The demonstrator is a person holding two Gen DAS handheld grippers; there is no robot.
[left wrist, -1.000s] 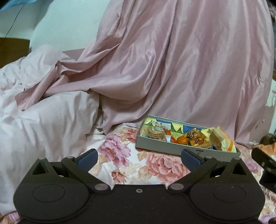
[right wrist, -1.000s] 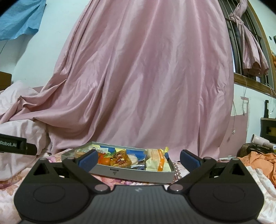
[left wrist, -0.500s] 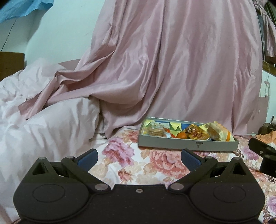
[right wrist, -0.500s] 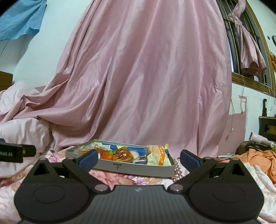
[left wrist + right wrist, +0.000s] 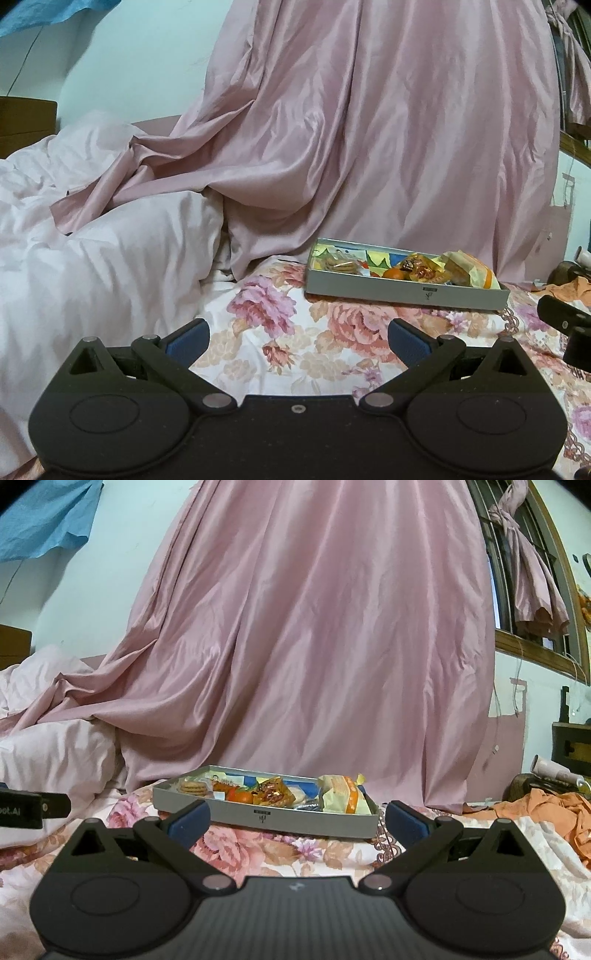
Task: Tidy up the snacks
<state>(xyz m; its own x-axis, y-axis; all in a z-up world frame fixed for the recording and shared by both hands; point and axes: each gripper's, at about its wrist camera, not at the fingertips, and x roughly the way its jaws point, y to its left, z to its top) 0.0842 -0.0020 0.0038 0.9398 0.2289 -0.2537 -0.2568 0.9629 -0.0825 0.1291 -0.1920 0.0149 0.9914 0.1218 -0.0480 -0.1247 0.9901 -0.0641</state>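
Observation:
A shallow grey box point(image 5: 406, 291) point(image 5: 266, 814) lies on the floral bedsheet and holds several snacks: round biscuits point(image 5: 192, 787), an orange fruit point(image 5: 240, 795), a shiny orange-brown packet point(image 5: 273, 792) and a yellow-orange wrapped snack point(image 5: 341, 794). My left gripper point(image 5: 298, 341) is open and empty, well short of the box, which lies ahead to its right. My right gripper point(image 5: 297, 821) is open and empty, just in front of the box's near wall. Each gripper's body shows at the edge of the other's view.
A large pink curtain point(image 5: 314, 646) hangs behind the box and spills onto the bed. A rumpled pale pink duvet point(image 5: 92, 258) fills the left. Orange cloth point(image 5: 546, 808) and clutter lie at the right. The floral sheet point(image 5: 295, 350) lies between the grippers and the box.
Both grippers have drawn back a little from the box and stay open. The left view has swung so the box sits further right and farther off.

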